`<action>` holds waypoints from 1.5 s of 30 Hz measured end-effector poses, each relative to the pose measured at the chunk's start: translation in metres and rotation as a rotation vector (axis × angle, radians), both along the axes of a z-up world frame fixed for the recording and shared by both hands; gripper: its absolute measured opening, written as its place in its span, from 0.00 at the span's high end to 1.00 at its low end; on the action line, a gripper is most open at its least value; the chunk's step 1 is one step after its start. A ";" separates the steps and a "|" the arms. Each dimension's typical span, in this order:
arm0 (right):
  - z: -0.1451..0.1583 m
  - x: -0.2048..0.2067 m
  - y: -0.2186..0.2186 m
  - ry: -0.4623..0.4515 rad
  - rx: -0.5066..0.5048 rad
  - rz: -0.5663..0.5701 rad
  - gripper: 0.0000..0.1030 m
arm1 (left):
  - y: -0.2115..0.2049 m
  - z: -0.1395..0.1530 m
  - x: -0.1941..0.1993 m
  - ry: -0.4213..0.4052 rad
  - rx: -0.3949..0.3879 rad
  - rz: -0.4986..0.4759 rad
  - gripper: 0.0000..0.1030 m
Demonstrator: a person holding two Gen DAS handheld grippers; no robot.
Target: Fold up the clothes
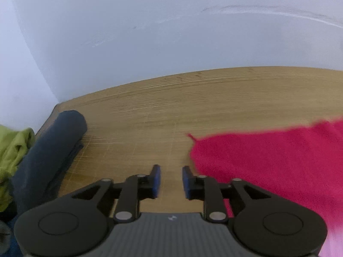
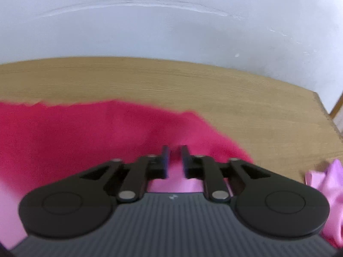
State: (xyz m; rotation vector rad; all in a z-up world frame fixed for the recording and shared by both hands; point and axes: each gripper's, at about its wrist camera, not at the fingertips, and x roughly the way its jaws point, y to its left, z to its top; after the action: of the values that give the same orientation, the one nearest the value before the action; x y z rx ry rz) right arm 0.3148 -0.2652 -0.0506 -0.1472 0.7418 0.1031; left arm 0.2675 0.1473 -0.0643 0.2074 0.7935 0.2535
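The long light-brown wooden table stands against a pale wall and holds everything. The biggest thing on it is the bright pink fuzzy cloth, lying flat and spread wide, with one pointy corner sticking out on its left side. At the far left of the table lies a dark blue cloth rolled into a fat tube, and touching it is a crumpled yellow-green cloth. A shiny light-pink cloth sits bunched up at the right. The left gripper hangs over bare wood just beside the pink cloth's left edge, its blue pads partly apart with nothing between them. The right gripper hangs over the cloth's right part, its jaws a little apart and holding nothing too. To fold well, I think each claw should go down to an edge on its own side, pinch it, then both should lift together and lay it evenly across. Pulling unevenly could make the fold crooked.
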 end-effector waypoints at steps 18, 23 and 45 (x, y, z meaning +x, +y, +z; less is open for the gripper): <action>-0.006 -0.380 0.170 0.079 0.037 0.771 0.56 | -0.034 -0.002 -0.341 0.173 -0.193 0.072 0.50; -0.017 -0.405 0.220 0.063 0.034 0.805 0.56 | -0.038 -0.006 -0.355 0.189 -0.221 0.045 0.50; -0.008 -0.225 0.079 0.132 0.425 -0.055 0.92 | -0.052 -0.016 -0.295 0.197 -0.256 -0.096 0.48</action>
State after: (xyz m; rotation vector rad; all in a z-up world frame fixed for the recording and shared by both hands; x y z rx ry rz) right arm 0.0895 -0.1860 -0.0583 0.2875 0.8392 0.2167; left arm -0.0275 0.0957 -0.0805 0.0293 0.9995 0.0391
